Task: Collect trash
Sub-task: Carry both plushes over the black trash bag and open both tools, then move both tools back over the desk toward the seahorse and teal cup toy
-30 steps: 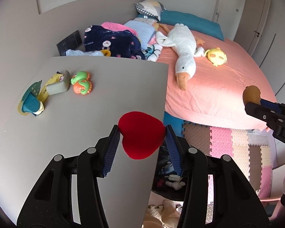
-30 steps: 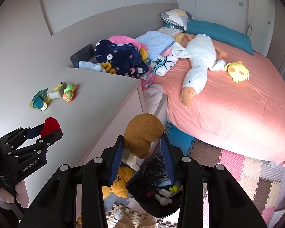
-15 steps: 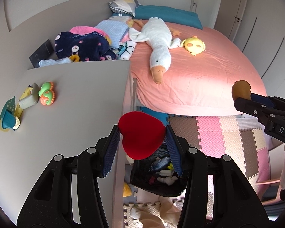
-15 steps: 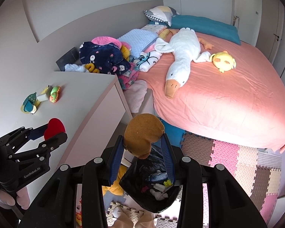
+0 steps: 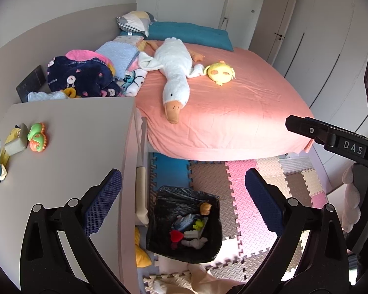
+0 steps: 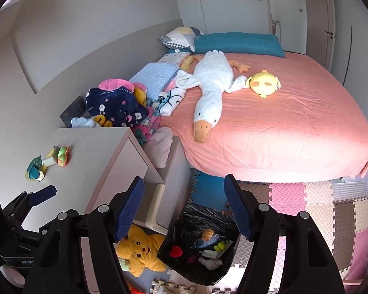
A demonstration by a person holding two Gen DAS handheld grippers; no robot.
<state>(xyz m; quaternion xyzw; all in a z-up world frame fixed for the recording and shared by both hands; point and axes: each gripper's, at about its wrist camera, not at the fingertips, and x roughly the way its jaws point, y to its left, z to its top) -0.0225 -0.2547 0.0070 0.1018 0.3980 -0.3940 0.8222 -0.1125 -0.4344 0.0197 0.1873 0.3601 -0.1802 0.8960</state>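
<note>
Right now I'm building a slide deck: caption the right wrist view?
Open right hand-held gripper above the black trash bag holding a red heart and brown toy, bedside.

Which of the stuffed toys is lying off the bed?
The yellow star plush, smiling on the floor between the cabinet and trash bin; the goose and chick lie on the bed.

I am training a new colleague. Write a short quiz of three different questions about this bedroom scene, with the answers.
1. True or false: both grippers are open and hold nothing.
2. Where does the red heart lie?
A. on the bed
B. in the black trash bag
C. on the table
3. Fill in: the small toys on the table lie apart from the ____ gripper, which hovers above the bag.

Key: 1 true; 2 B; 3 left.
</note>
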